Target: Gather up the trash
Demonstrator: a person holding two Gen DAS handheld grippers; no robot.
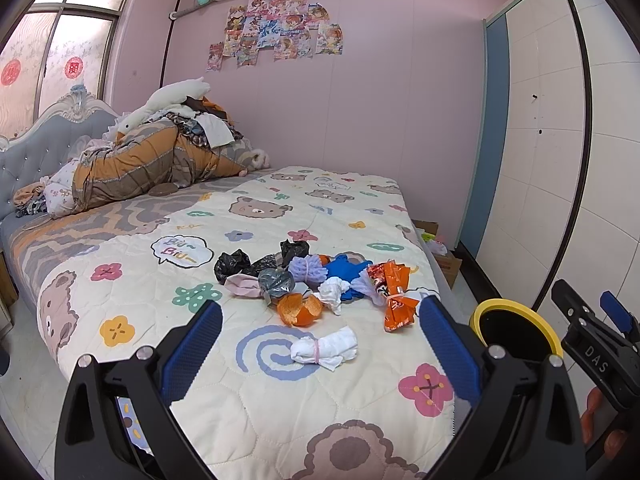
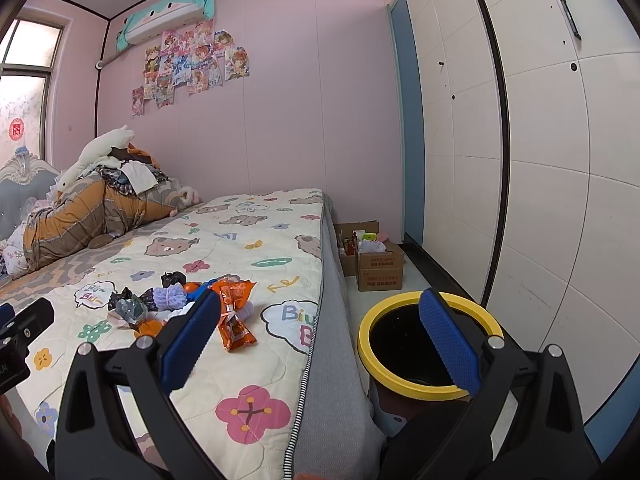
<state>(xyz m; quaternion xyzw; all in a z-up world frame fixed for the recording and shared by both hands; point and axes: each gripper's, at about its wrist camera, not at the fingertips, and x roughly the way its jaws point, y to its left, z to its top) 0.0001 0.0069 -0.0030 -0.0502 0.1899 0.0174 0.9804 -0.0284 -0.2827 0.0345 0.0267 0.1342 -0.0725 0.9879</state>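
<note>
A heap of trash lies on the bed quilt [image 1: 248, 400]: black bags [image 1: 231, 265], a purple wad [image 1: 306, 269], a blue wad [image 1: 344, 270], orange peel [image 1: 299, 309], an orange wrapper [image 1: 394, 294] and a white tied wad [image 1: 325, 349] nearest me. My left gripper [image 1: 320, 344] is open and empty, hovering just short of the white wad. My right gripper [image 2: 320, 340] is open and empty, over the bed's edge between the orange wrapper [image 2: 234, 316] and a yellow-rimmed black bin [image 2: 430, 346]. The bin also shows in the left wrist view [image 1: 516, 330].
Piled bedding and a plush toy [image 1: 160, 148] lie by the headboard. Cardboard boxes [image 2: 378, 268] stand on the floor past the bin. A white wardrobe [image 2: 540, 160] lines the right side. The right gripper's body shows in the left wrist view [image 1: 600, 344].
</note>
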